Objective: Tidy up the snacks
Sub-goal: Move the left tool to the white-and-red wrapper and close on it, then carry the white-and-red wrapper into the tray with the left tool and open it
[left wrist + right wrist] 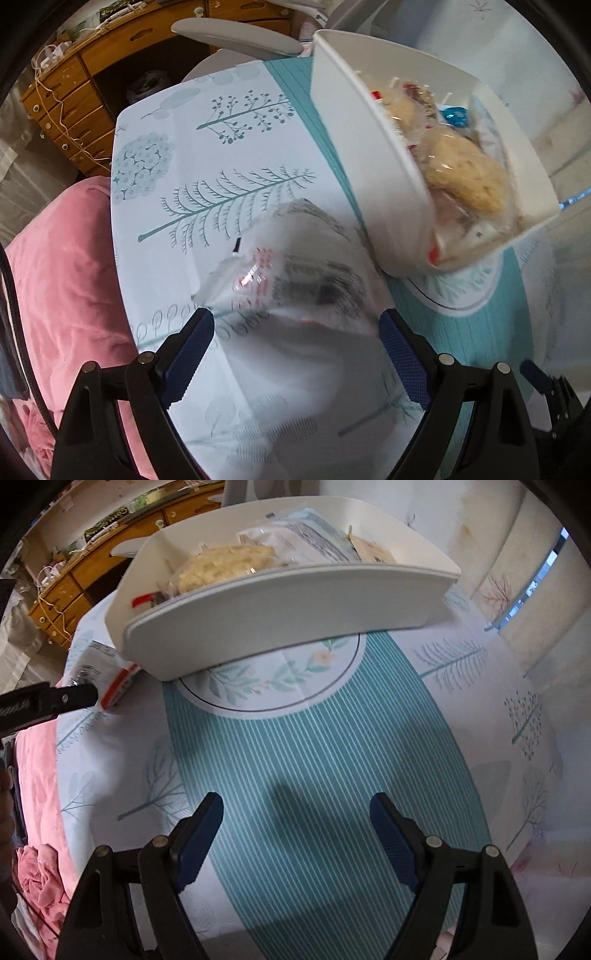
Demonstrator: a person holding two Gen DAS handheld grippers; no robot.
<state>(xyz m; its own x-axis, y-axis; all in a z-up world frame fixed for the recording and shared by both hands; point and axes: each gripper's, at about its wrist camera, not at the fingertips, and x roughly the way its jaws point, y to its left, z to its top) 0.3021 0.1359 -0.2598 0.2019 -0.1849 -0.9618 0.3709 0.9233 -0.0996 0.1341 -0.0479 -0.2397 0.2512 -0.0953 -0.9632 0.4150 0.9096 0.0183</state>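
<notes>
At lower centre of the left view, reaching with left gripper (pixel 295 332) wide open around blurred snack packet (pixel 280 280) beside white bin (pixel 354 147); risking slippery wrapper sliding away. Right gripper (pixel 295 812) open, holding nothing.

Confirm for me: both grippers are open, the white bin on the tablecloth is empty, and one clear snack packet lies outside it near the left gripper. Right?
Not quite: the white bin is not empty. The left wrist view shows wrapped snacks piled inside it. The rest holds: the left gripper and right gripper are both open, and a clear snack packet lies on the tablecloth outside the bin, just ahead of the left gripper.
</notes>
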